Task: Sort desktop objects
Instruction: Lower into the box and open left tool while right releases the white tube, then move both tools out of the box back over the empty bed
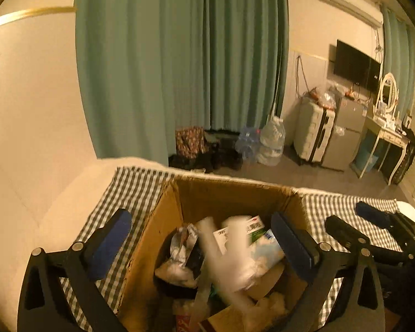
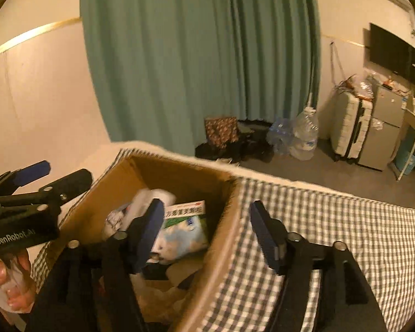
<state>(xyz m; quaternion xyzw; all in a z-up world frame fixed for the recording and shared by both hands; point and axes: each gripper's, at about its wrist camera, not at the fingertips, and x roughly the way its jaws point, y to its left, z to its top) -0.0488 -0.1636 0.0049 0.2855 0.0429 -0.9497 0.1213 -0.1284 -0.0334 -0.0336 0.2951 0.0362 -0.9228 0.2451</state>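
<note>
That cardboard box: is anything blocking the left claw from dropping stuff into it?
Nothing visible does. The cardboard box has no lid or flap over its open top, and the left claw hangs open directly above it. A blurred white item lies between its fingers, over the boxes and wrappers already inside.

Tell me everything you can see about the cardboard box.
The cardboard box is brown, plain and open at the top, with worn edges. It stands upright on a checked cloth. Inside lie a green-and-white packet, a blurred white item and crumpled wrappers. No gripper touches it.
</note>
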